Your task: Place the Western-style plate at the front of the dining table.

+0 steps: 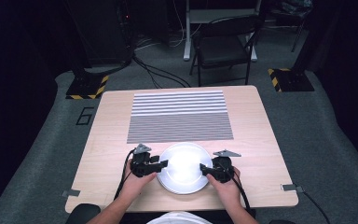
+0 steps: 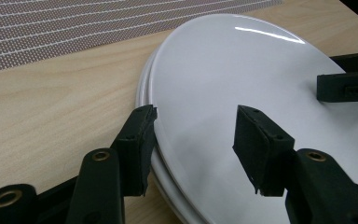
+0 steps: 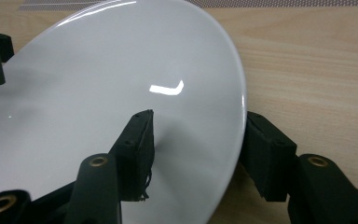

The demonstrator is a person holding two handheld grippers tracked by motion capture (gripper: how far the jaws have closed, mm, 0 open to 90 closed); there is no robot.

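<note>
A glossy white plate [image 1: 184,168] [image 2: 242,70] [image 3: 98,93] lies on the wooden table [image 1: 261,140] near its front edge; a second white rim shows just under it in the left gripper view. My left gripper [image 1: 164,163] [image 2: 193,126] straddles the plate's left rim, one black jaw outside the edge and the other above the plate's face, with a gap showing. My right gripper [image 1: 204,169] [image 3: 198,126] straddles the right rim the same way, and its pads do not press on the plate. Both stand open.
A grey and white striped mat [image 1: 179,116] [image 2: 74,23] covers the table's middle and far part behind the plate. A folding chair [image 1: 223,46] stands beyond the far edge. Cables trail from each gripper toward the front edge. Bare wood lies left and right of the hands.
</note>
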